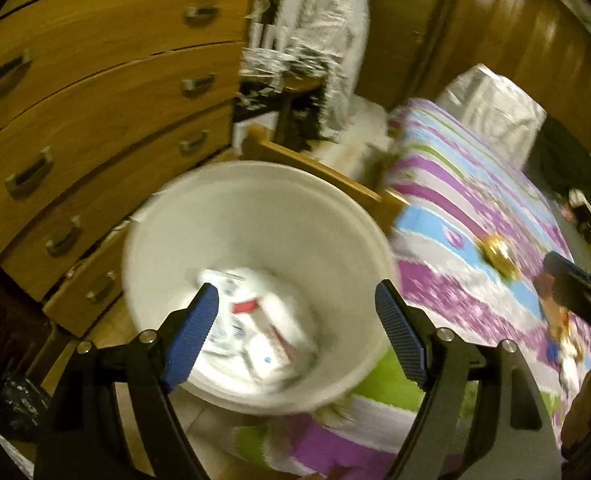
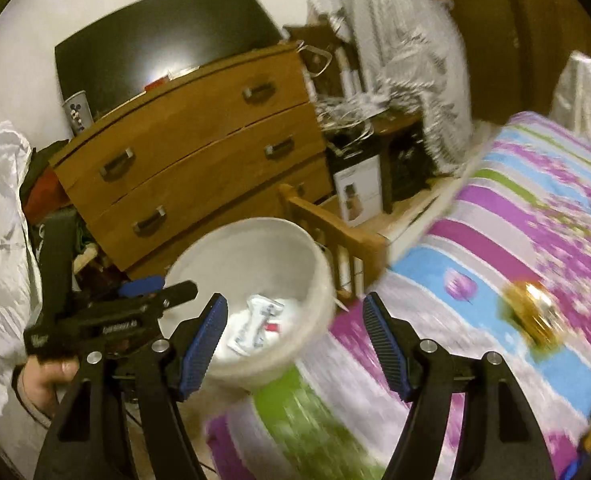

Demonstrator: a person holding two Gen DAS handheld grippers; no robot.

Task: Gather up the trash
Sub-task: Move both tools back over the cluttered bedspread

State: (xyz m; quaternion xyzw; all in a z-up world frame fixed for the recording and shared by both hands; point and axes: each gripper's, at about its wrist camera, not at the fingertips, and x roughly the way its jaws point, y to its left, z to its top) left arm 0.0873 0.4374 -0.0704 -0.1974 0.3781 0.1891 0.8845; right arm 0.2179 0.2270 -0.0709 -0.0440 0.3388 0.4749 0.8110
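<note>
**Both grippers wide open by the white bucket**

The left gripper has its two blue pads spread far apart. Nothing is between them. It points down into a white bucket that sits just below it.

Inside the bucket lies the trash: a heap of white papers and wrappers, some with a bit of red on them. The picture is blurry, so the small print cannot be read.

The right gripper also has its pads spread wide, with nothing held. It hangs over the edge of the bed, between the bucket and the bedspread. From this side the left gripper shows as a black tool with a blue tip, and a hand grips it from below.

The bucket stands on the floor, just beside the bed and in front of a brown chest of drawers. The bedspread has purple, blue, green and white stripes. A shiny gold thing lies on it, well apart from the bucket. A dark screen stands on top of the drawers.
</note>
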